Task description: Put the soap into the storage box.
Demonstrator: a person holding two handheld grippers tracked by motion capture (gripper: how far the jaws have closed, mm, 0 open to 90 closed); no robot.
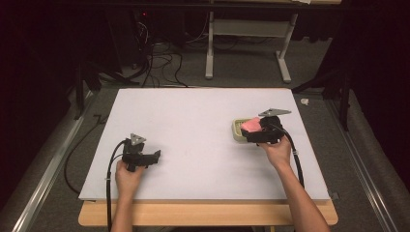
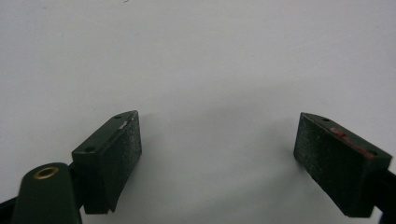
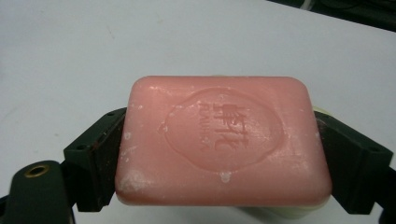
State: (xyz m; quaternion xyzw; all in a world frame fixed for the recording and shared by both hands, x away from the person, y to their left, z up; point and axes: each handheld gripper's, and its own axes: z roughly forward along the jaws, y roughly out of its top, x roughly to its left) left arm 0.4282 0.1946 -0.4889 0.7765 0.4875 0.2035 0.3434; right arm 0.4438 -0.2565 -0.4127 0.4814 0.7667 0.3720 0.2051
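Soap: a pink bar of soap (image 3: 224, 140) sits between the two black jaws of the right gripper (image 3: 224, 161). One jaw presses on each short end, so the bar is held tight.
Soap look: the bar is a box shape with round corners. Its flat top faces the camera in the right gripper view. An oval stamp with raised letters is pressed into the top. Small white flecks dot the top, most of them near the left end and the front edge.
Where the soap is: in the high view the pink soap (image 1: 251, 124) is at the right side of the table, right over the soap dish and just in front of the right gripper (image 1: 252, 130).
Soap dish: a pale cream-green soap dish (image 1: 238, 130) sits on the white table top. The soap covers its middle, so I cannot tell if the bar rests in the dish or is a bit above it. In the right gripper view a pale strip of the dish (image 3: 280, 213) peeks out under the front edge of the bar.
Right hand: the person's right hand (image 1: 276, 152) holds the gripper from behind.
Left gripper: the left gripper (image 2: 217, 158) has its jaws wide apart with nothing between them, just bare white table. In the high view it (image 1: 155, 155) is at the front left of the table, well apart from the soap, held by the left hand (image 1: 128, 176).
Table: a white board (image 1: 193, 145) lies on a wooden table (image 1: 203, 213).
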